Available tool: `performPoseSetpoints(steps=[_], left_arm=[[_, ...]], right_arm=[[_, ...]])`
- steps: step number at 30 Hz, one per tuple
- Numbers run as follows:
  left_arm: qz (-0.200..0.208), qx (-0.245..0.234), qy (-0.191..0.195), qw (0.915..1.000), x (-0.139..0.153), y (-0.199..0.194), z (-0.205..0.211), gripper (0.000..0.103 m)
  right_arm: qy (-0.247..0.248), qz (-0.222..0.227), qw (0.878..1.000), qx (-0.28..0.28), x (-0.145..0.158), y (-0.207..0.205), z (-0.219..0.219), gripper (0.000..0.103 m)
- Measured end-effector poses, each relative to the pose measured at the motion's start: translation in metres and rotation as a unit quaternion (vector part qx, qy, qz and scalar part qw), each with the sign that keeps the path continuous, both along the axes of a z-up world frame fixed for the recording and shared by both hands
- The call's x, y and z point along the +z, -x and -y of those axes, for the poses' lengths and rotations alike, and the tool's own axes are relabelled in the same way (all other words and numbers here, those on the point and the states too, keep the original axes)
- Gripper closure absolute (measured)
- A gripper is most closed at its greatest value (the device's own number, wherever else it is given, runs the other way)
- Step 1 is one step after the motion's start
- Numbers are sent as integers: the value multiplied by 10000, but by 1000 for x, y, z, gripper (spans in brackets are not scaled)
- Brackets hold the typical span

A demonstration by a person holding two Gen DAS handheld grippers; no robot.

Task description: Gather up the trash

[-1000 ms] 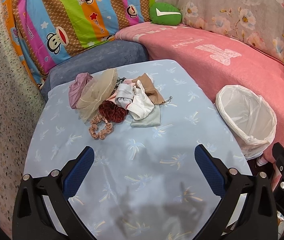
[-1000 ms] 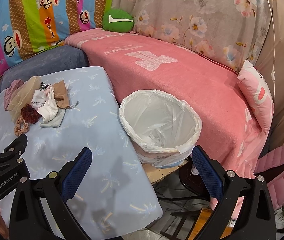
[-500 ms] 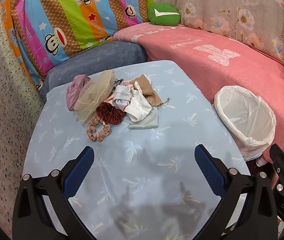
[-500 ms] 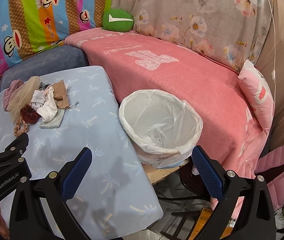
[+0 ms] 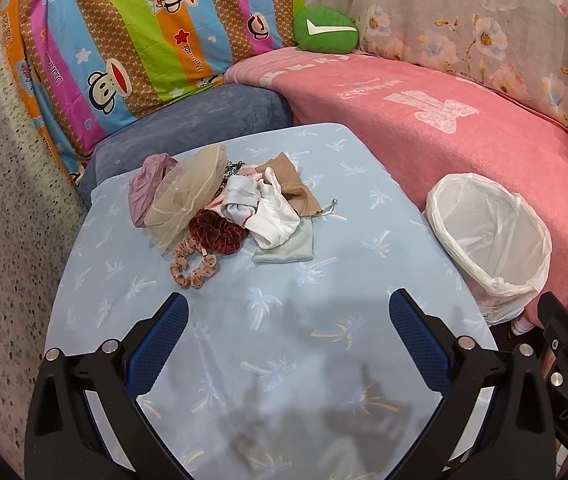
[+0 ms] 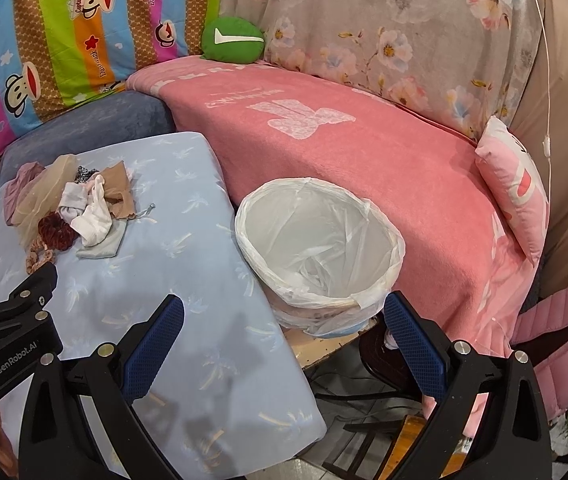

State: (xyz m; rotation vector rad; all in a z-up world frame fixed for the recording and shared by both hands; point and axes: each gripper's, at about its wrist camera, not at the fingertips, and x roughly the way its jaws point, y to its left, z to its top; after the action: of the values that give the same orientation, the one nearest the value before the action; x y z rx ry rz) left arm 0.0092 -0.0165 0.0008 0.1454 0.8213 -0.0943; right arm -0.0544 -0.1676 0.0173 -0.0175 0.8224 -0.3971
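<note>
A heap of cloth scraps (image 5: 244, 204) (image 6: 84, 208) lies on the far part of the light blue table (image 5: 323, 320): white socks, beige mesh, a dark red scrunchie (image 5: 216, 234) and a pink scrunchie (image 5: 192, 266). A white-lined bin (image 5: 487, 240) (image 6: 319, 252) stands at the table's right edge, with only its liner inside. My left gripper (image 5: 287, 332) is open above the near half of the table, short of the heap. My right gripper (image 6: 284, 332) is open just in front of the bin, holding nothing.
A pink blanket (image 6: 363, 140) covers the sofa behind the bin, with a pink pillow (image 6: 519, 188) at right. A green cushion (image 5: 323, 30) and striped cartoon bedding (image 5: 124, 40) sit at the back. A grey-blue seat (image 5: 204, 112) borders the table's far edge. Chair legs and floor show below the bin.
The left wrist view has shifted slightly, so the heap sits a little lower left in it. The right gripper has barely moved. Both grippers stay open.
</note>
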Motion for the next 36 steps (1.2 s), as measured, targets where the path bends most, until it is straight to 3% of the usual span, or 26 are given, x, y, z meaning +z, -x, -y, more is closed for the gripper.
performPoseSetpoints(steps=[36], left_arm=[[130,-83,37,9999,4,3,5,7]], right_arm=[[-31,52,10000,-57,4,2,7,6]])
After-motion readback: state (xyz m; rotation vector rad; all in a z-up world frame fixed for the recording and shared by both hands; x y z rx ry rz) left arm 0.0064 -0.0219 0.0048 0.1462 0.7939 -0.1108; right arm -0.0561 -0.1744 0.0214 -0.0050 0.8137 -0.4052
